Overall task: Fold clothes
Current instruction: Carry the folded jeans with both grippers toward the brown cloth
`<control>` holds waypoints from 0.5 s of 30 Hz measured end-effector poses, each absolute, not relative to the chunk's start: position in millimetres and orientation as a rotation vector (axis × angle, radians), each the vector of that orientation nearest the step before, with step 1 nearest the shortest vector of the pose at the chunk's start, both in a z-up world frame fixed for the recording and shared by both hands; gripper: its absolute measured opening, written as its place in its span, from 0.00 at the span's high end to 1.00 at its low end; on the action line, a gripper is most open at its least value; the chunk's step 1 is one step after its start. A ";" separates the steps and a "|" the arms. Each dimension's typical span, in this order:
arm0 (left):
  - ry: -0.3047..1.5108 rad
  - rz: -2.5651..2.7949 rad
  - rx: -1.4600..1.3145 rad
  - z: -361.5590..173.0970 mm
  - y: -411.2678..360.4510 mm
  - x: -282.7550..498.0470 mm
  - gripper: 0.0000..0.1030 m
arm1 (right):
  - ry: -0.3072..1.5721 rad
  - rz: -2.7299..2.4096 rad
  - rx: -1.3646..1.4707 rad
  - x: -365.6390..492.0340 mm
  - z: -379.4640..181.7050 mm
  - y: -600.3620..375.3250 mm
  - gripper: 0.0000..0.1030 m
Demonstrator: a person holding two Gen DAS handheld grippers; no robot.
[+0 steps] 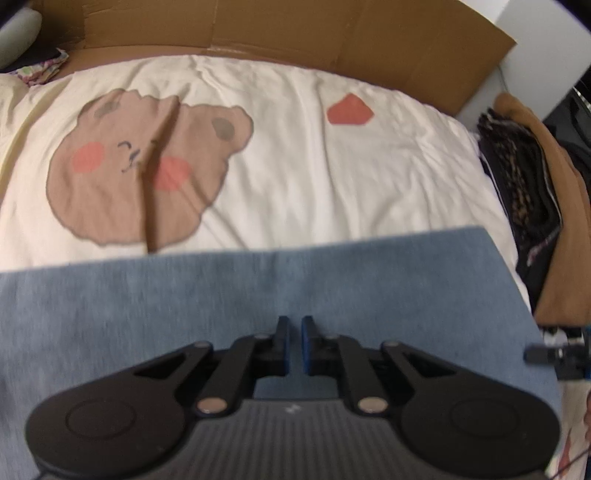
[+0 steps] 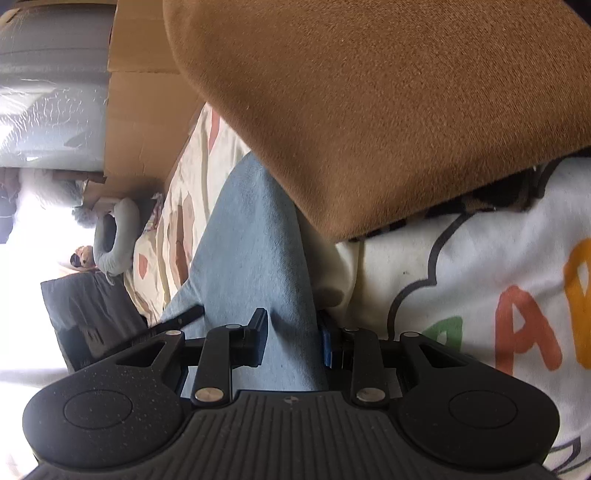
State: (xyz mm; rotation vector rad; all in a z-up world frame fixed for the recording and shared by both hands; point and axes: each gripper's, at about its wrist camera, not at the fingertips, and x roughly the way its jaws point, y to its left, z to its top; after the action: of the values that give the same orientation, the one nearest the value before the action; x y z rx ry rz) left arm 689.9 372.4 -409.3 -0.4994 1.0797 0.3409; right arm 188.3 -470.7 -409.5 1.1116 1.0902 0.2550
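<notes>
Right gripper (image 2: 293, 341) clamps blue cloth (image 2: 251, 240), left gripper (image 1: 294, 345) closed — bedsheet (image 2: 480, 280) letters "A", "P".

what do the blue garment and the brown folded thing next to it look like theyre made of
Flat light blue garment: seemingly a soft knit or denim-look cotton, matte, with a fine heathered speckle. Folded tan-brown garment: looks like fleece or brushed suede-like fabric, matte, with a short fuzzy nap and thick rounded fold edge. Neither can be told for sure.

A cream bedspread (image 1: 295, 155) with a bear print lies before a cardboard sheet (image 1: 332, 33).
</notes>
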 end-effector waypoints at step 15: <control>1.120 0.260 -0.578 -390.5 337.9 618.3 0.89 | 1.126 0.335 1.057 195.0 -405.6 -453.0 0.93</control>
State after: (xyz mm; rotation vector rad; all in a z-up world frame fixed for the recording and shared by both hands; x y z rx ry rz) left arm 618.3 337.9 -390.5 -0.5782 1.1198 0.2602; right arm 195.0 -453.0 -405.6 1.0568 1.1257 0.3347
